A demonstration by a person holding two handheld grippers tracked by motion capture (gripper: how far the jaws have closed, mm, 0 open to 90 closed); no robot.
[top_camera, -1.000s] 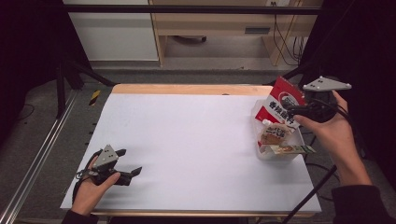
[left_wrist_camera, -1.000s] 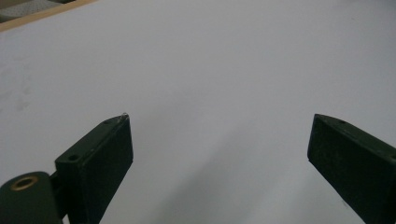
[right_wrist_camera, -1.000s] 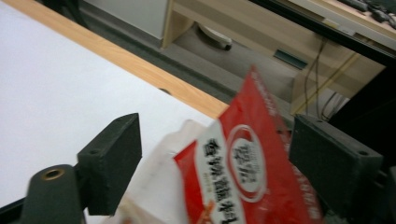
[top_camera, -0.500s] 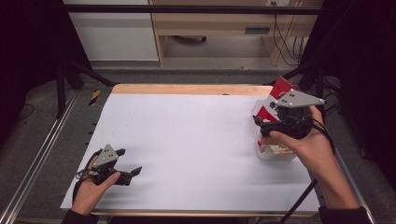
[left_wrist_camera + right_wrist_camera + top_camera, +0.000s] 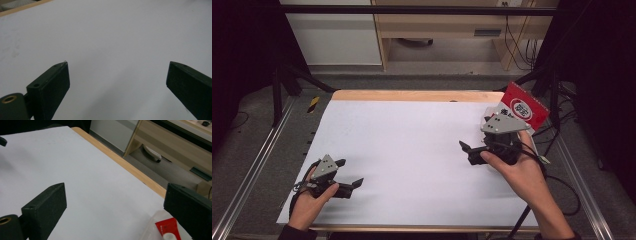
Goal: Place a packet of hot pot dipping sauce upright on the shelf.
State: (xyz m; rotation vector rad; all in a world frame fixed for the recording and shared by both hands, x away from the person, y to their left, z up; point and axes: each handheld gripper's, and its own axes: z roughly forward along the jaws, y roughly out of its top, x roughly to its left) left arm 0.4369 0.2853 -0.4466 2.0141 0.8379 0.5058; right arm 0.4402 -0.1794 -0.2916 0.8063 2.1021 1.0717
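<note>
1. High view first: I see my right gripper (image 5: pixel 473 151) over the right part of the white table sheet (image 5: pixel 412 145), its jaws spread wide with nothing between them; they have just been opening.
2. My left gripper (image 5: pixel 349 181) rests near the front left corner of the sheet, jaws also apart and empty, as the left gripper view confirms with bare white surface between the two black jaws.
3. A red snack packet with white print (image 5: pixel 524 107) stands tilted at the table's right edge, just behind my right hand (image 5: pixel 512 167). In the right gripper view a clear plastic container (image 5: pixel 160 225) sits at the lower right with a red packet (image 5: pixel 168 228) in it, close by the right-hand jaw.
4. I judge the packets are set down and my right gripper is clear of them.
5. Risks from here: the trailing black cable (image 5: pixel 557 180) or my wrist could catch the tilted packet and tip it off the edge, since it leans so near my hand. Swinging back blind could also knock the container, because it lies outside the jaws' line.
</note>
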